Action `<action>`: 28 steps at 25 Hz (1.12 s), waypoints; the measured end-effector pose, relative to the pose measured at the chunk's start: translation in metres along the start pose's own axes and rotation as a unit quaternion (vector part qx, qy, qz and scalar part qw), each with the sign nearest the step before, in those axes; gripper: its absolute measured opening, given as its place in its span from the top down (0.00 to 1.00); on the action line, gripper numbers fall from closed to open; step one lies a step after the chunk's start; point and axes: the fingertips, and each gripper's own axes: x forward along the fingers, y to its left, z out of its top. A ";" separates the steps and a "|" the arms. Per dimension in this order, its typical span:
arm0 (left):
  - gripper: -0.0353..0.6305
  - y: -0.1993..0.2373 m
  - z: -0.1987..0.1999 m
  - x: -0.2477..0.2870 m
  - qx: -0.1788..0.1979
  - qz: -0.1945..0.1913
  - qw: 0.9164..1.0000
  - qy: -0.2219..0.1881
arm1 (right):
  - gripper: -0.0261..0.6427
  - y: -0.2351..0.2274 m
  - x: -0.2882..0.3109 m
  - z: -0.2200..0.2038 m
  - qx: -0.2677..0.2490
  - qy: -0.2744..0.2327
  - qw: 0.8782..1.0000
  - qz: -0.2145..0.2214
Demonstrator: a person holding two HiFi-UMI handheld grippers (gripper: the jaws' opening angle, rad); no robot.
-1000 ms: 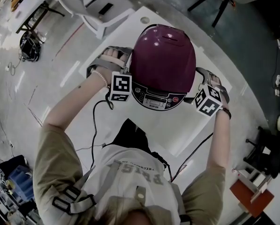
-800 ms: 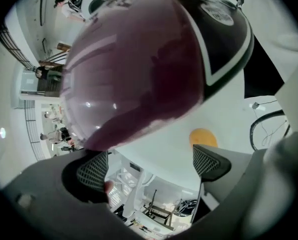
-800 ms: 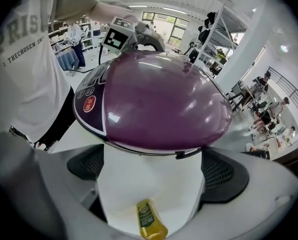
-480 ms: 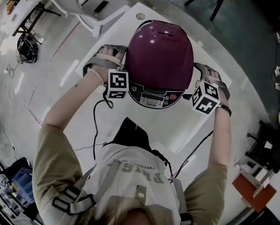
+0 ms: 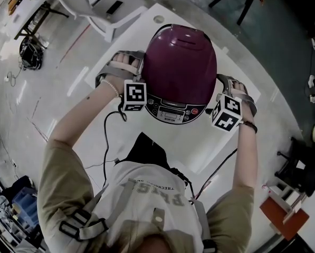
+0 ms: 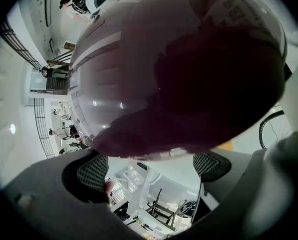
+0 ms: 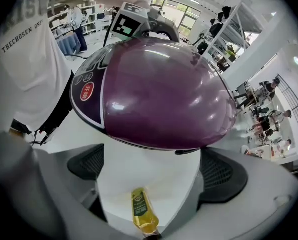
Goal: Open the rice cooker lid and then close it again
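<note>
A purple rice cooker (image 5: pixel 179 62) stands on the white table (image 5: pixel 210 146) with its lid down and its control panel (image 5: pixel 172 111) facing the person. My left gripper (image 5: pixel 130 58) is close against the cooker's left side. My right gripper (image 5: pixel 229 82) is close against its right side. In the left gripper view the jaws (image 6: pixel 149 168) stand open, and the cooker's rounded body (image 6: pixel 188 69) fills the frame just ahead. The right gripper (image 7: pixel 153 166) is also open, with the glossy lid (image 7: pixel 158 94) right beyond its pads. Whether either gripper touches the cooker is unclear.
A yellow bottle (image 7: pixel 141 213) lies on the table under the right gripper. A white chair (image 5: pixel 102 7) stands beyond the table's far left corner. A cable (image 5: pixel 111 141) runs across the table near the person's body. An orange box (image 5: pixel 284 220) sits on the floor at right.
The right gripper's marker cube has shifted slightly inward toward the cooker's front. The left gripper and the cooker keep their places, and the lid stays down.
</note>
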 end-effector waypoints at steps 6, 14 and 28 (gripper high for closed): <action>0.13 0.004 -0.002 0.002 -0.005 0.011 1.000 0.002 | 0.10 -0.001 -0.001 0.001 -0.003 -0.003 1.000 0.000; 0.13 0.010 -0.010 -0.008 -0.007 0.060 0.998 0.018 | 0.10 -0.002 -0.004 0.008 -0.008 -0.009 1.000 -0.009; 0.12 0.022 -0.013 -0.016 0.041 0.125 0.991 0.038 | 0.10 -0.003 -0.002 0.006 -0.006 0.008 1.000 -0.010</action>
